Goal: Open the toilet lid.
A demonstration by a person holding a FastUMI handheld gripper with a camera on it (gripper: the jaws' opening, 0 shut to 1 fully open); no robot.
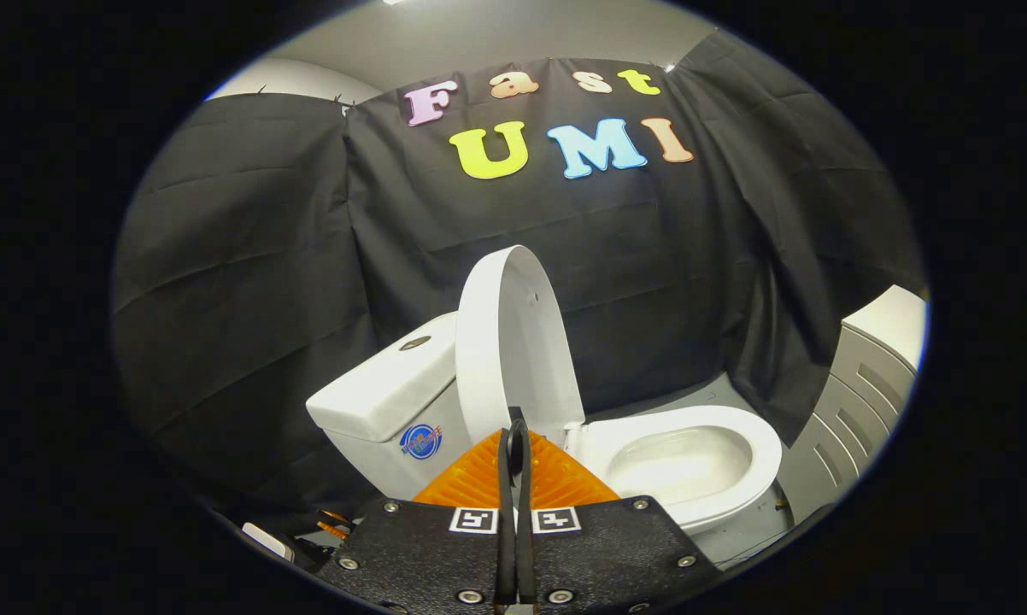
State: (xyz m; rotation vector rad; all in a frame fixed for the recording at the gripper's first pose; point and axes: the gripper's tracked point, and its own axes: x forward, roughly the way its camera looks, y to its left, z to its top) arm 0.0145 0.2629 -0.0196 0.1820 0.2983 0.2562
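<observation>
1. Toilet lid (513,342) already up, standing close to vertical and leaning back toward the tank (385,389) behind it. Looks like the main job is pretty much done.
2. Seat (693,444) still down on the bowl, ring and bowl fully exposed just ahead and to the right of the tongs.
3. Tongs (514,440) squeezed narrow, fingers nearly together, nothing pinched between them. Tips sit just in front of the lid's lower edge; can't tell if actually touching it.
4. Left to do, best guess: maybe a last nudge so the lid rests firmly against the tank, then back away. Otherwise finished.
5. Grey cabinet (864,401) off to the right, well apart from everything, not in play.
</observation>
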